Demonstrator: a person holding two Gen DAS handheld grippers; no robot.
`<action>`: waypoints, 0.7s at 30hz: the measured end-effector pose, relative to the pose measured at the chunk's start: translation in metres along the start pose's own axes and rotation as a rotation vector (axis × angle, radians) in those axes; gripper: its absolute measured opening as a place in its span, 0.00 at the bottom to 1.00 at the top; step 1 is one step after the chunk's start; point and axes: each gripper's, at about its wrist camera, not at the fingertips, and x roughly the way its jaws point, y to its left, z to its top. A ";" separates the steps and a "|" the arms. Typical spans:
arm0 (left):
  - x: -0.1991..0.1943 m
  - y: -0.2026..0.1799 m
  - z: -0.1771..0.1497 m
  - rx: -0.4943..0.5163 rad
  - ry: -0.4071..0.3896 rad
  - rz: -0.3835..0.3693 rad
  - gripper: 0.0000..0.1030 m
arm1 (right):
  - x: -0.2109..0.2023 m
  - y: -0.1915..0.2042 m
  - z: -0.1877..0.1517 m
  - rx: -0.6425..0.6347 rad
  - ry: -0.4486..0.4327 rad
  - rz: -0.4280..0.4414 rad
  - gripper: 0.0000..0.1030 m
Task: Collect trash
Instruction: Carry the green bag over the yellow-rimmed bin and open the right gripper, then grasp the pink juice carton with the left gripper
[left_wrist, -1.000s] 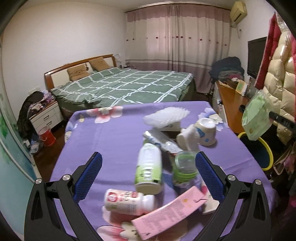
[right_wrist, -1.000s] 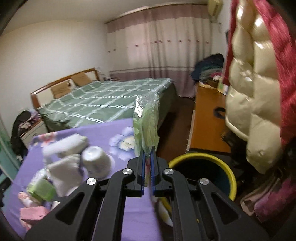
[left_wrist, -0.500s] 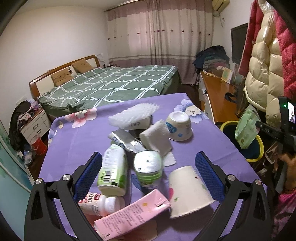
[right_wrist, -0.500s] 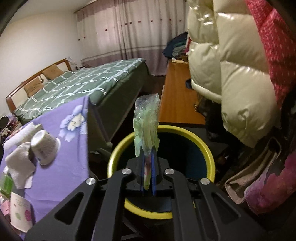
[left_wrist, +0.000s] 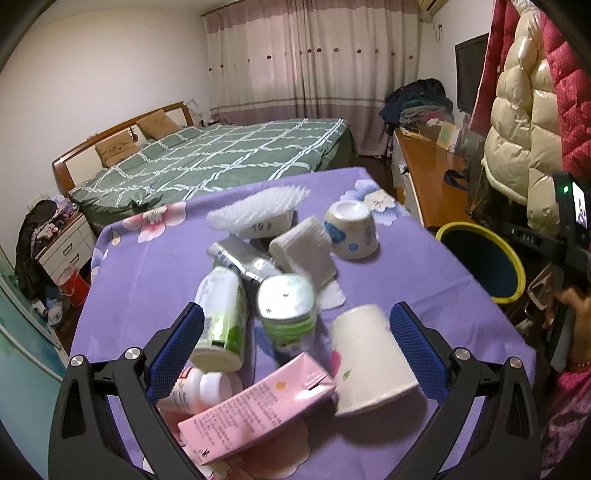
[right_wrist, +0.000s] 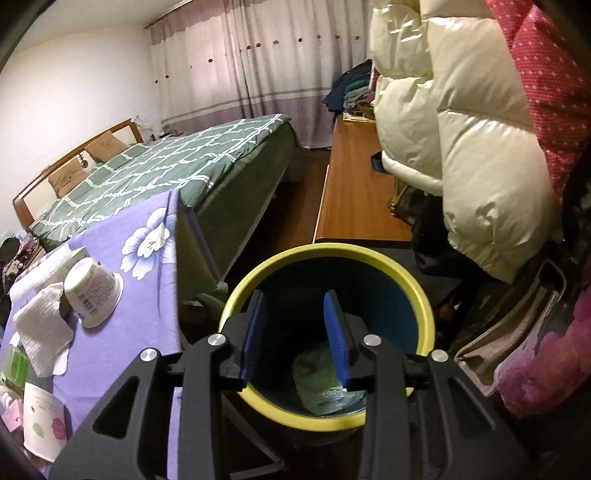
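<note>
Above the yellow-rimmed bin (right_wrist: 332, 266), the right gripper (right_wrist: 295, 336) pointed down into the opening; its jaws had just been opening and stood apart with nothing between them. The green plastic bag (right_wrist: 317, 380) lay inside the bin, on its floor, below the blue pads (right_wrist: 255, 332). Beside the bin, toward the bed (right_wrist: 177, 166), stood the worktop (right_wrist: 122, 321) under a purple flowered cloth, carrying the rest of the trash. The left gripper (left_wrist: 295, 343) hung over that worktop, on the side away from the bin's rim as its own view showed it, with jaws spread wide and gripping nothing. Between its pads lay a white paper cup (left_wrist: 369, 362) on its side, a green-labelled tub (left_wrist: 288, 306) and a green-and-white bottle (left_wrist: 221, 317); a pink carton (left_wrist: 255, 406) lay nearest the camera. Farther from the bin's near edge, a printed cup (left_wrist: 351, 229), a folded white tissue (left_wrist: 303, 251) and white foam netting (left_wrist: 255, 206) rested on the cloth.
</note>
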 end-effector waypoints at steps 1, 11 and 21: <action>0.001 0.003 -0.003 -0.003 0.006 0.001 0.97 | 0.000 0.002 0.000 -0.003 0.001 0.003 0.32; 0.007 0.050 -0.050 -0.036 0.110 -0.005 0.96 | 0.001 0.020 -0.003 -0.027 0.013 0.033 0.35; 0.019 0.049 -0.074 0.008 0.195 -0.114 0.96 | -0.003 0.033 -0.003 -0.047 0.010 0.051 0.36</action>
